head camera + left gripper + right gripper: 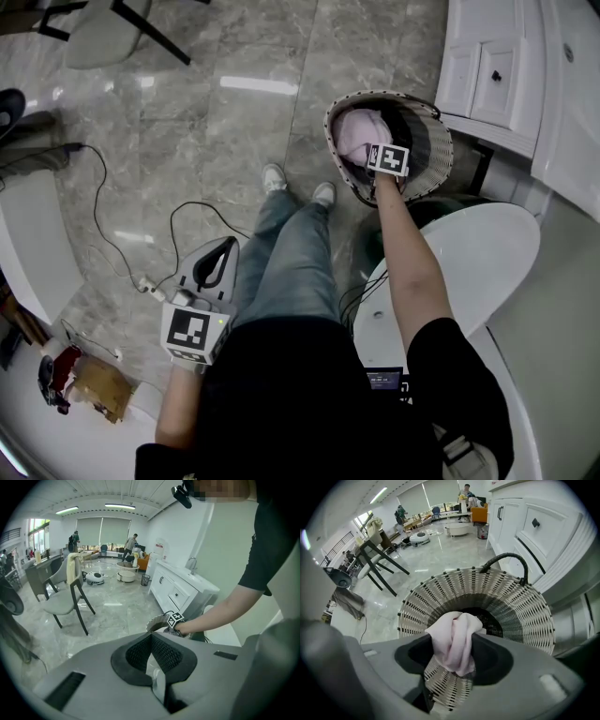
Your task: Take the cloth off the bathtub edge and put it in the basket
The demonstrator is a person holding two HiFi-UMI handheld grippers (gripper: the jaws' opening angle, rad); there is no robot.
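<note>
Some of the basket [513, 603] interior hides behind the cloth [455, 637] pinched by right gripper [452, 649] jaws; left gripper [151, 638] jaws touch, empty.

Your cloth [454, 639] is soft, matt pink fabric, and the basket [520, 606] is stiff woven strips, pale outside and dark within. The floor [234, 112] is polished grey stone, glossy with reflections, and the bathtub [487, 253] is smooth gloss white — your left claw [151, 639] is matt grey plastic with dark ribbed pads [138, 653].
</note>
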